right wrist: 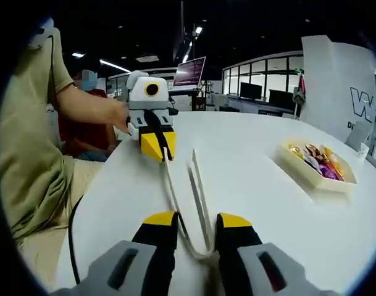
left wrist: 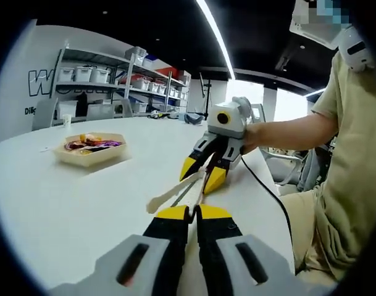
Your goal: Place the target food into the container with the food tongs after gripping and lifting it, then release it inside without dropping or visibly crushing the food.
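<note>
The white tabletop (left wrist: 64, 209) carries the food tray (left wrist: 89, 150) at left-centre. My left tool (right wrist: 158, 148) pinches one tong tip; my right tool (left wrist: 203, 174) is spread around the tongs (right wrist: 191, 203). I should settle the grip before reaching.

I see a white table (left wrist: 64, 203) spreading wide under me, its curved edge running along my right side. Across it, against a white wall (left wrist: 18, 92) with dark lettering, stands a metal shelving rack (left wrist: 123, 83) loaded with white storage bins (left wrist: 84, 74). A small white cup (left wrist: 66, 120) sits near the table's far edge. A long ceiling light strip (left wrist: 215, 37) runs overhead in the dark ceiling. My beige shirt (left wrist: 354, 160) shows at the side, and a black cable (left wrist: 268, 191) trails over the table edge. In the right gripper view, a lit monitor (right wrist: 190, 73) stands beyond the table, with bright windows (right wrist: 262, 83) behind.
</note>
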`<state>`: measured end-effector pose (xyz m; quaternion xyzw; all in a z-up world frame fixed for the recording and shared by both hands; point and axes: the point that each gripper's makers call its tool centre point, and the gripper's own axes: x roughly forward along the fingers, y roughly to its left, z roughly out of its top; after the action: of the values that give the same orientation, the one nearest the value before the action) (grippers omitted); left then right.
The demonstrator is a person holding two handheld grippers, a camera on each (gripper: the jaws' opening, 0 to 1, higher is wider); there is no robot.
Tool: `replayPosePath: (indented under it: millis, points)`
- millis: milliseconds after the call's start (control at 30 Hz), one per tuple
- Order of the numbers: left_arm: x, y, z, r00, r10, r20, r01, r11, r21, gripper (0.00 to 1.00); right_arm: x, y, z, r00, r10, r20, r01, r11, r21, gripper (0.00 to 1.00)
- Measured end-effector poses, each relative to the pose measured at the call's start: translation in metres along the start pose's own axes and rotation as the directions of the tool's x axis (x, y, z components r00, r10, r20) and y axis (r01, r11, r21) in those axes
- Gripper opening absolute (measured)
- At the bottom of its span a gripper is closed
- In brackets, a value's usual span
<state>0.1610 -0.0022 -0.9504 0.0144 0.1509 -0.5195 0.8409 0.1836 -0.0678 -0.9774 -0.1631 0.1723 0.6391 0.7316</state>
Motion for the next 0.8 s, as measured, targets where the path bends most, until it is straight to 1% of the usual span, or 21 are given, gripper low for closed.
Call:
replayPosePath:
  millis: [433, 667, 800]
  points:
    - [0.0002, 0.0075, -0.0064, 0.999, 0.031, -0.031, -0.031, 1.000, -0.003, 0.06, -0.0019, -0.0013, -0.0004, 1.000, -0.007, 0.008, 0.007, 1.000, 0.024, 0.20]
    - [-0.0006, 0.0082, -0.0078, 0.998, 0.044, -0.035, -0.045, 0.999, -0.004, 0.06, -0.0028, -0.0021, -0.0005, 1.000, -0.011, 0.014, 0.011, 0.999, 0.038, 0.21]
    - [-0.0010, 0.0087, -0.0068, 0.998, 0.050, -0.028, -0.050, 0.999, -0.018, 0.07, -0.0030, -0.0027, 0.0001, 1.000, -0.015, 0.019, 0.014, 0.999, 0.049, 0.22]
